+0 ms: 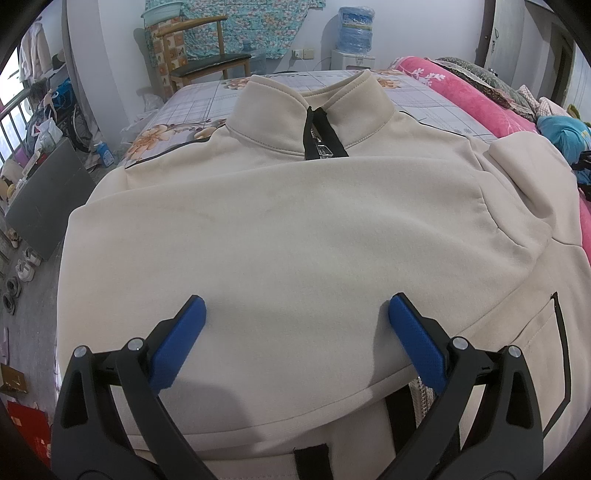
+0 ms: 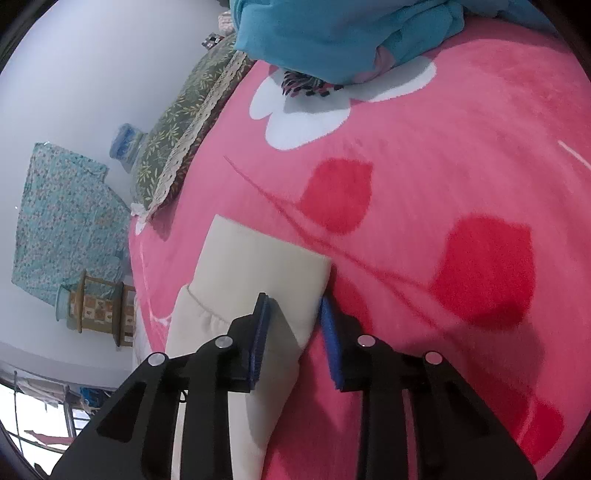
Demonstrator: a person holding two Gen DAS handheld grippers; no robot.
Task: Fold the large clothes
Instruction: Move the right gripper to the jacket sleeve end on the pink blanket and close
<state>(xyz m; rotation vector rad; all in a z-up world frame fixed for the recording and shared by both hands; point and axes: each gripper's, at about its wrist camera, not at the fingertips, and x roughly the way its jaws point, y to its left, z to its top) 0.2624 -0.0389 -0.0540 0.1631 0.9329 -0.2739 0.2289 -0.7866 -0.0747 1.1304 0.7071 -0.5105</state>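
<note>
A large cream zip-up jacket (image 1: 280,221) lies flat on the bed, stand-up collar (image 1: 314,107) at the far end, black zipper down the front. One sleeve is folded across the chest. My left gripper (image 1: 295,314) is open just above the folded sleeve, holding nothing. In the right wrist view the jacket's other sleeve cuff (image 2: 255,266) lies on the pink blanket (image 2: 443,184). My right gripper (image 2: 293,310) has its jaws around the cuff's edge with a visible gap, so it looks open.
A pink flowered blanket (image 1: 461,85) is piled along the bed's right side with a blue garment (image 2: 332,33) and a green pillow (image 2: 184,129). A wooden chair (image 1: 207,55) and a water dispenser (image 1: 354,37) stand beyond the bed. Shoes and boxes (image 1: 22,266) lie on the floor at left.
</note>
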